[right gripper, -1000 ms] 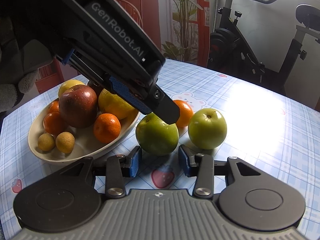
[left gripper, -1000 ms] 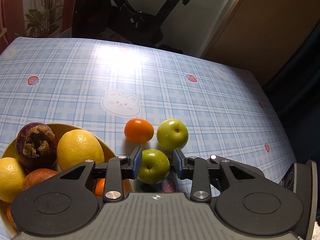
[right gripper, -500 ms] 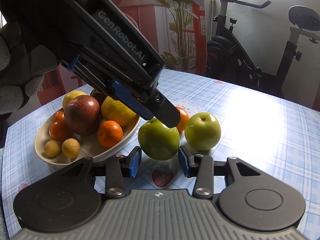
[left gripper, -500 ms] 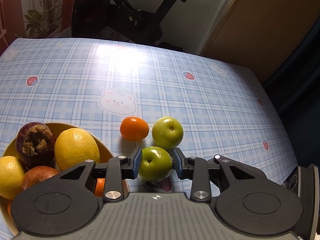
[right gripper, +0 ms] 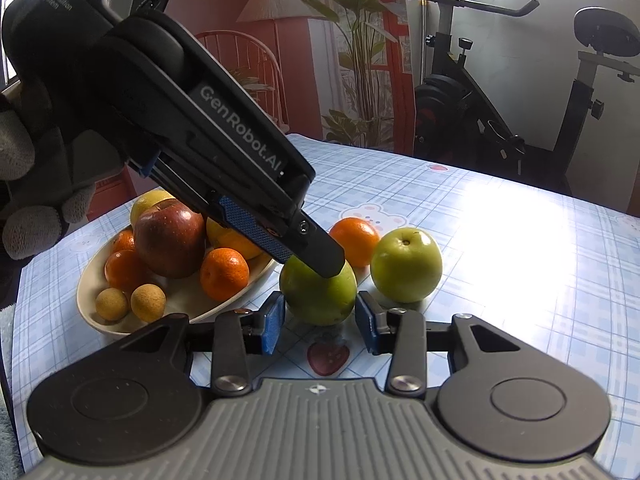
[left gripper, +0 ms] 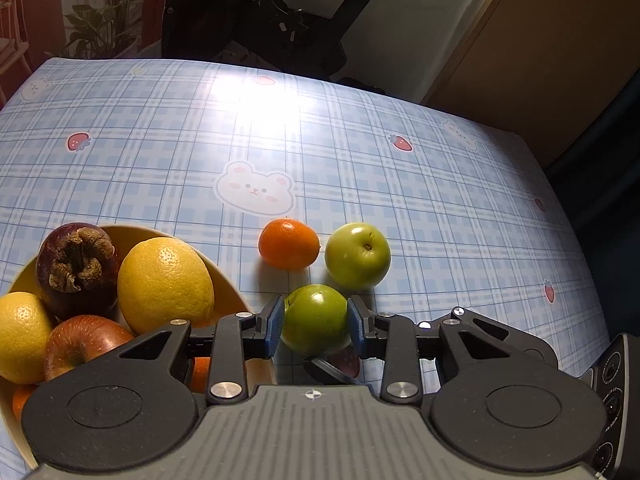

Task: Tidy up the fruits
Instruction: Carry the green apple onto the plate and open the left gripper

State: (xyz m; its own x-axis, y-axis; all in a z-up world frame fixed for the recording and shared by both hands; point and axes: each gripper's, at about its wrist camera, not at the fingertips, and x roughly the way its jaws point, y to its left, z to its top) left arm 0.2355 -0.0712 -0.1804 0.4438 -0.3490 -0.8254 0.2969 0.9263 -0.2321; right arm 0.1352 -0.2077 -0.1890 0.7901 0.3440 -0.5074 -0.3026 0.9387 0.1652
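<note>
My left gripper (left gripper: 316, 326) is shut on a green apple (left gripper: 316, 320) just right of the bowl (left gripper: 236, 292). In the right wrist view one left finger (right gripper: 320, 252) presses on that apple (right gripper: 318, 296) from above. My right gripper (right gripper: 320, 322) is open, its blue pads flanking the apple's near underside without pressing. I cannot tell whether the apple touches the cloth. A second green apple (left gripper: 357, 255) (right gripper: 406, 265) and a mandarin (left gripper: 289, 243) (right gripper: 356, 240) lie on the table behind it. The bowl (right gripper: 104, 324) holds lemons, a red apple, a mangosteen, mandarins and small round fruits.
A blue checked tablecloth (left gripper: 360, 140) covers the table, with bare cloth behind and to the right of the fruit. A gloved hand (right gripper: 36, 200) holds the left gripper. An exercise bike (right gripper: 500, 100), a chair, a lamp and plants stand beyond the far edge.
The right gripper has edged closer, so the held apple now sits at the gap between its fingertips. The left gripper has kept its hold and barely moved.
</note>
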